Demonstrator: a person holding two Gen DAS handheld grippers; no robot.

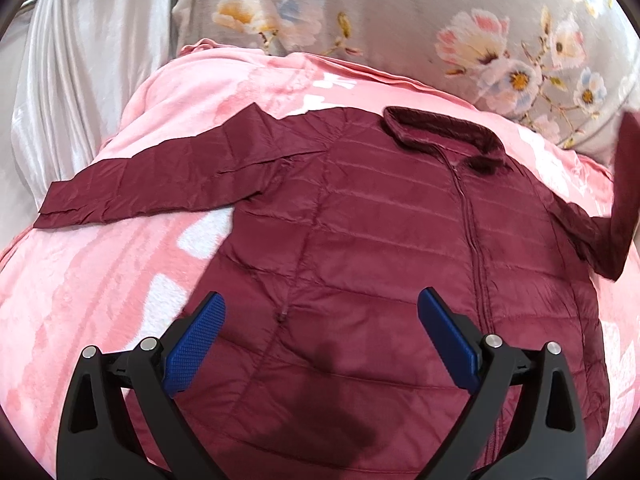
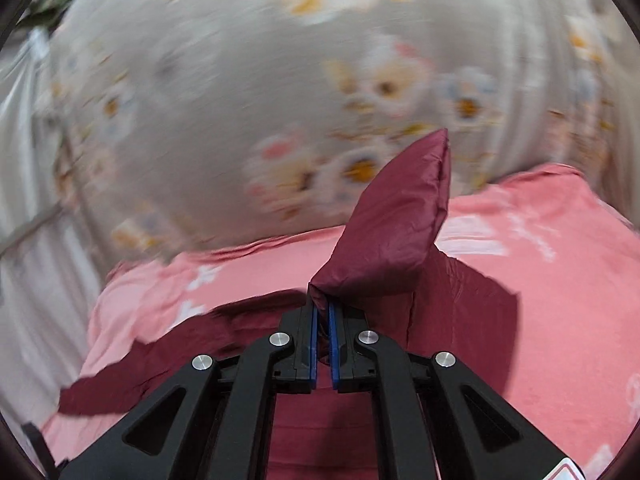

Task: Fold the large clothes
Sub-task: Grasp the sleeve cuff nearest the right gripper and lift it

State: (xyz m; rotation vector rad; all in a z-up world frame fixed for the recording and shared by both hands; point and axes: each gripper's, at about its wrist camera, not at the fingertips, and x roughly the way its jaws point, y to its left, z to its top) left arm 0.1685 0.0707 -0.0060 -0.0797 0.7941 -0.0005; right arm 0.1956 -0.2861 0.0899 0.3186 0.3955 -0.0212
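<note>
While zipped, maroon jacket (image 1: 360,240) lies flat.

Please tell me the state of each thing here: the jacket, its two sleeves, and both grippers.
jacket: flat on pink blanket, zipped, front up.
left sleeve: spread out flat.
right sleeve: lifted, pinched.
left gripper: open, above the jacket.
right gripper: shut on right sleeve.

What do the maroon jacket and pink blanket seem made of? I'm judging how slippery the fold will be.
Puffer jacket: thin, smooth synthetic shell, probably nylon, going by its slight sheen, fine crinkles and quilted seams. Its collar looks plush, velvet-like. Pink blanket: matte and fuzzy, likely fleece.
</note>
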